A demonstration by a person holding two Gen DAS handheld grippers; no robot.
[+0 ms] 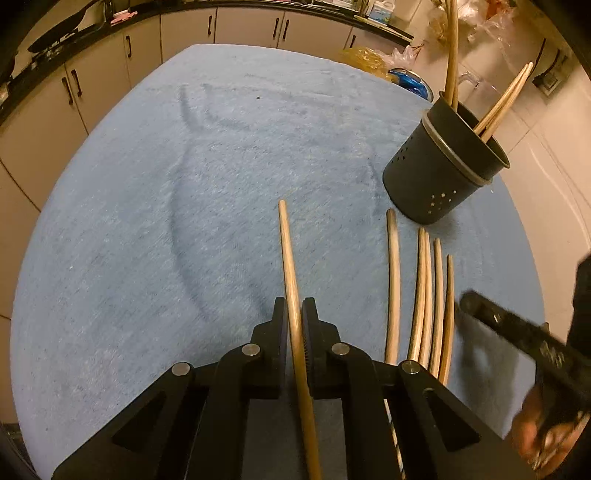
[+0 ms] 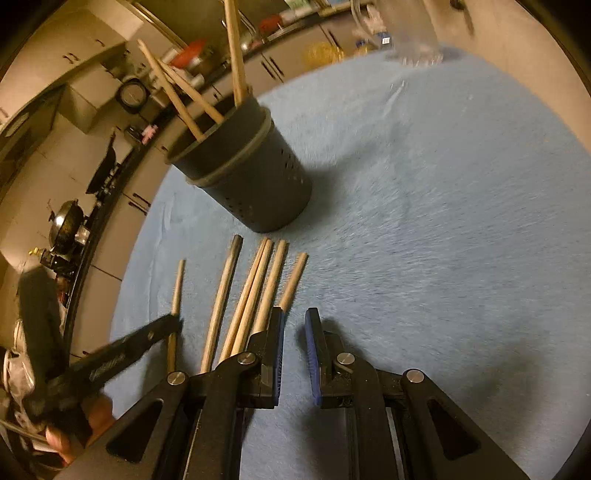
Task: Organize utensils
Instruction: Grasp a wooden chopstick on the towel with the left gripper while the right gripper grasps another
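Observation:
My left gripper (image 1: 294,308) is shut on a wooden chopstick (image 1: 290,266) that points forward over the blue cloth (image 1: 184,221). Several more chopsticks (image 1: 424,295) lie side by side on the cloth to its right. A dark perforated utensil holder (image 1: 439,173) stands beyond them with several chopsticks (image 1: 506,99) in it. My right gripper (image 2: 295,314) is open and empty, just right of the lying chopsticks (image 2: 255,291), with the holder (image 2: 255,184) ahead of it. The left gripper (image 2: 110,362) shows blurred at the left of the right wrist view.
The blue cloth (image 2: 443,221) covers a round table. Kitchen cabinets (image 1: 240,26) and a counter with pans (image 2: 70,221) run behind it. A clear plastic jug (image 2: 410,33) stands at the far edge. Bags (image 1: 369,59) lie beyond the table.

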